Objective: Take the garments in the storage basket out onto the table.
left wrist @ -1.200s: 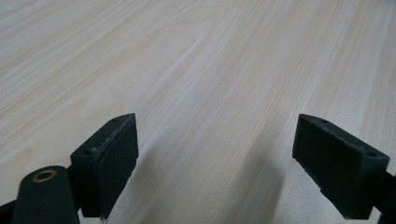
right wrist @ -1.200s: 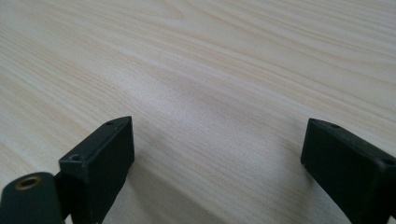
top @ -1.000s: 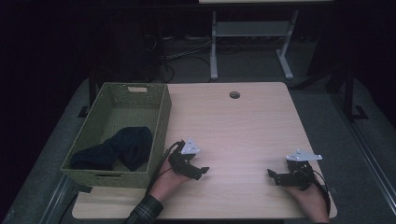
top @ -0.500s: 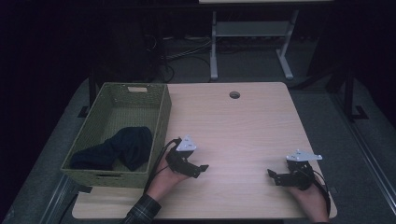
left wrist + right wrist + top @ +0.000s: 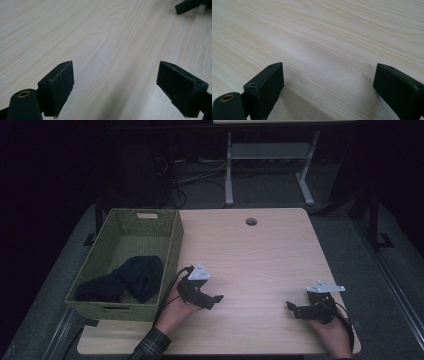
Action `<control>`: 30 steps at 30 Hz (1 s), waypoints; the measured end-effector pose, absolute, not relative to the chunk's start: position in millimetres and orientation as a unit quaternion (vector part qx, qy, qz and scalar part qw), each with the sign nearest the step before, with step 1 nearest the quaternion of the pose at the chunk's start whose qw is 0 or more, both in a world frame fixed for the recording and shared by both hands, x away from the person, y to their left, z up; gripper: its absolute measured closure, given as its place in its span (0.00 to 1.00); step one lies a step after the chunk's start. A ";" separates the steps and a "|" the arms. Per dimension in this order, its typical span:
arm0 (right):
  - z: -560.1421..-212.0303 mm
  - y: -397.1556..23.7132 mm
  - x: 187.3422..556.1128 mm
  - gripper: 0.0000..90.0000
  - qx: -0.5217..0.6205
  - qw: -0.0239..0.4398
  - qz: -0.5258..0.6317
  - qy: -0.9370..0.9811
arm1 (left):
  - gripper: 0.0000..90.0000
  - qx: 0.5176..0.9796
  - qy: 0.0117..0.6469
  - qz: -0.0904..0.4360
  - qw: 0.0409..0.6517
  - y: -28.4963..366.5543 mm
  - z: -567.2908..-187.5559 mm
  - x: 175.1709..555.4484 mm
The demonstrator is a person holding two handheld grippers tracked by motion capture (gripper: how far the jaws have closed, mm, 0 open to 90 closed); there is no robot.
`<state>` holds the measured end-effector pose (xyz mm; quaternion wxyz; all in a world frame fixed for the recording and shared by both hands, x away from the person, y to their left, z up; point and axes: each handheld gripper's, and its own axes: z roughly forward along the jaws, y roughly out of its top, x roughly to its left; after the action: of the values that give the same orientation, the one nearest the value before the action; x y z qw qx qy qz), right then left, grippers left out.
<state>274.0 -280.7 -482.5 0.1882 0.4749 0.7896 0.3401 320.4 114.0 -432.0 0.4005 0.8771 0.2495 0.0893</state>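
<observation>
**Q:** Cloth point(image 5: 127, 279), dark and bunched — where did it lie?

**A:** In the near end of the green woven basket point(image 5: 172, 245), at the table's point(image 5: 260, 255) left edge, touched by neither tool.

**Q:** And the grippers?

**A:** Left gripper point(image 5: 214, 301) rested just right of the basket, right gripper point(image 5: 293, 309) well apart near the front right; each had its jaws spread wide over bare wood, holding nothing.

**Q:** Step in hand?

**A:** Probably a rest pose; any next move would call for the left gripper to reach into the basket.
</observation>
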 end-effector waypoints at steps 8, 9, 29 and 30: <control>-482.6 -280.6 274.0 0.11 0.474 0.189 0.340 0.790 | 0.16 0.876 0.247 0.092 0.405 114.8 -422.3 320.5; -482.5 -280.6 274.0 0.11 0.474 0.189 0.340 0.790 | 0.16 0.876 0.248 0.091 0.404 114.8 -422.2 320.3; -482.2 -282.9 273.1 0.15 0.476 0.192 0.343 0.787 | 0.16 0.882 0.236 0.086 0.399 113.1 -406.5 321.0; -482.2 -282.9 273.1 0.15 0.476 0.192 0.342 0.787 | 0.16 0.882 0.236 0.086 0.400 113.2 -405.5 321.2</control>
<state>273.1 -282.9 -482.2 0.1916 0.4761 0.7870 0.3425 321.2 113.2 -405.5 0.3997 0.8816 0.2357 0.0858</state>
